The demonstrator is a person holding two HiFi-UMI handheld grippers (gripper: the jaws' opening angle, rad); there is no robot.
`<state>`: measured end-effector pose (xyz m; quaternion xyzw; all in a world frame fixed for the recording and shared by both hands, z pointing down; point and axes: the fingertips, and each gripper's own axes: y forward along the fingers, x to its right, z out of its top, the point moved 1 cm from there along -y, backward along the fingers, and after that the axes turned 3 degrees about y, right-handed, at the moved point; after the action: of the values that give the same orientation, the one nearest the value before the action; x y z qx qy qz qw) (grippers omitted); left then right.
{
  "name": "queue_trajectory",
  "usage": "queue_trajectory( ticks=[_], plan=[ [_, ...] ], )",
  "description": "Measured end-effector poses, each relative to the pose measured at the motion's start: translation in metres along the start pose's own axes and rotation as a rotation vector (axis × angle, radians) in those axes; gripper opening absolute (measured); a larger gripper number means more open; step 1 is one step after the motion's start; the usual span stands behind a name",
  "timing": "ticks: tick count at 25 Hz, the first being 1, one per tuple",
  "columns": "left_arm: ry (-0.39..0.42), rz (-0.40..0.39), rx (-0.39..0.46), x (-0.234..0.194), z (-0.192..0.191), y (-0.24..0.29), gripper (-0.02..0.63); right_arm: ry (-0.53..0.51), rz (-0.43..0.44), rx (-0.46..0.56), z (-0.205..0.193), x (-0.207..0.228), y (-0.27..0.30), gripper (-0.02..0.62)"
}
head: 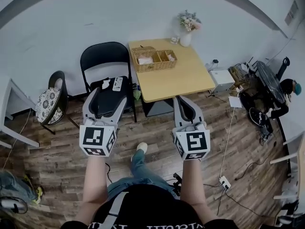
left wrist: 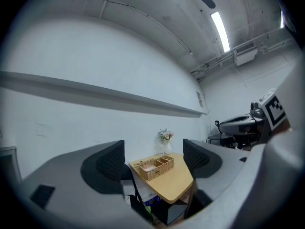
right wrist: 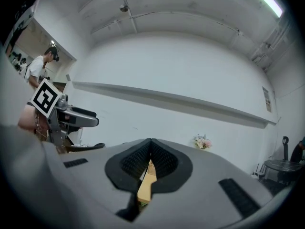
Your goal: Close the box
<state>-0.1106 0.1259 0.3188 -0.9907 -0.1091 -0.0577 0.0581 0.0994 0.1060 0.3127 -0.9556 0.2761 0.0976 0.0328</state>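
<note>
Wicker box (head: 155,60) sits on the far bench (head: 190,80), well apart from both claws; left claw (head: 108,97) gapes empty, right claw (head: 183,101) is pressed together, empty; the person should probably step nearer first

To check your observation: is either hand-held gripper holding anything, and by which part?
Nothing is held. The left hand-held gripper is open and empty; the right hand-held gripper is shut on nothing. Both are short of the wicker box.
</note>
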Motion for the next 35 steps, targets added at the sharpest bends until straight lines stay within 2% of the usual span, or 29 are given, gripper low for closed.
queue_trajectory(
  ticks=[11, 20, 27, 35],
  plan=[
    [0.020, 0.011, -0.035, -0.054, -0.010, 0.142, 0.376, 0.047, 0.026, 0.018, -0.007, 0.065, 0.143, 0.015],
    [-0.021, 0.018, -0.051, -0.093, -0.033, 0.258, 0.376, 0.056, 0.009, 0.006, -0.022, 0.124, 0.248, 0.015],
    [-0.082, 0.018, -0.090, -0.109, -0.057, 0.318, 0.374, 0.062, -0.006, -0.030, -0.037, 0.153, 0.289, 0.015],
    [-0.144, -0.030, -0.152, -0.103, -0.093, 0.353, 0.373, 0.105, -0.022, -0.113, -0.077, 0.165, 0.304, 0.015]
  ],
)
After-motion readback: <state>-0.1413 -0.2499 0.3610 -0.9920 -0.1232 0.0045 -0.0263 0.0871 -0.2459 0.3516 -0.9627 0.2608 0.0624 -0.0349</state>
